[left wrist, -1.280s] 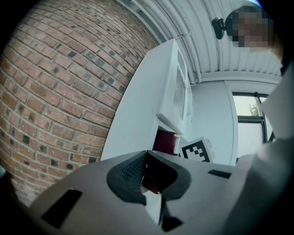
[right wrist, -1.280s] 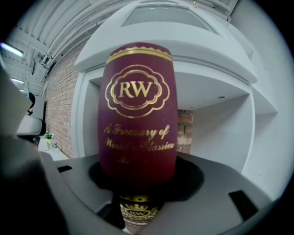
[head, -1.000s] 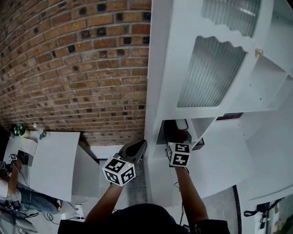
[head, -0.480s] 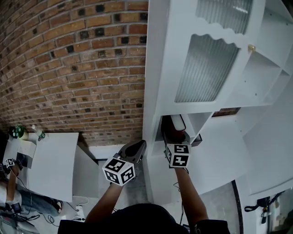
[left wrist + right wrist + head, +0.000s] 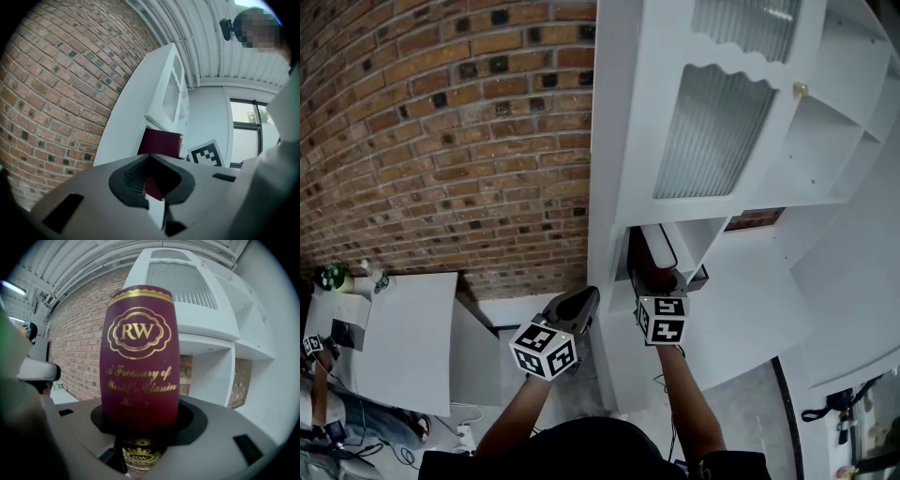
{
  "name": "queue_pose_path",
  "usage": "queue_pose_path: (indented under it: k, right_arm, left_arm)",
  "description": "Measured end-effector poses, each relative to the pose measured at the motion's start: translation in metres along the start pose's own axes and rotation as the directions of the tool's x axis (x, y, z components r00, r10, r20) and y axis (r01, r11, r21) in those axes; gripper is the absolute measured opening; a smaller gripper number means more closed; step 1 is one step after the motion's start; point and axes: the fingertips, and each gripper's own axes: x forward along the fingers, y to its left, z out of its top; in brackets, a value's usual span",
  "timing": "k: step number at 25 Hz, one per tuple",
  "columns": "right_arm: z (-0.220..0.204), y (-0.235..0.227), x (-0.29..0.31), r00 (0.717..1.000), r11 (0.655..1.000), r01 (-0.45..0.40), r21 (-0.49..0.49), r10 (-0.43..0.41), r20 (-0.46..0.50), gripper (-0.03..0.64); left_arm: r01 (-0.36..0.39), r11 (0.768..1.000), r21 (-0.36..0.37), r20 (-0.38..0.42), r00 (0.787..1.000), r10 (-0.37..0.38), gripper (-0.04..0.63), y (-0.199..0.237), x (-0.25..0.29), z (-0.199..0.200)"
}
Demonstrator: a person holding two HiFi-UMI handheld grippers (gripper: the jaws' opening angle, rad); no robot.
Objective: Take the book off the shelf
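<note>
Right gripper view: book [image 5: 139, 357] pinched in right gripper [image 5: 140, 425] jaws, its lower title hidden; left gripper [image 5: 150, 157] jaws pressed together.

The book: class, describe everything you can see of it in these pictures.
The book is a dark red hardback. Its spine carries a gold scalloped band, an "RW" crest and a script title. It stands upright with the spine towards the right gripper, whose jaws clamp its lower part. The head view shows pale page edges on top. The book sits at the mouth of an open compartment in the white shelf; whether it touches the shelf is unclear.
</note>
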Motion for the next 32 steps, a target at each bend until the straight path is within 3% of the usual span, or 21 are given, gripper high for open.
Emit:
queue_pose_path:
  k: [19, 32]
  right_arm:
    - [-0.013, 0.015, -0.058, 0.999, 0.999, 0.049, 0.021, -0.048, -0.007, 0.233]
    - [-0.022, 0.036, -0.092, 0.999, 0.998, 0.042, 0.043, -0.042, 0.014, 0.233]
  left_arm:
    - [0.1, 0.994, -0.041, -0.007, 0.995, -0.1, 0.017, -0.033, -0.028, -0.013]
    - [0.118, 0.993, -0.029, -0.009, 0.993, -0.118, 0.017, -0.045, -0.053, -0.024]
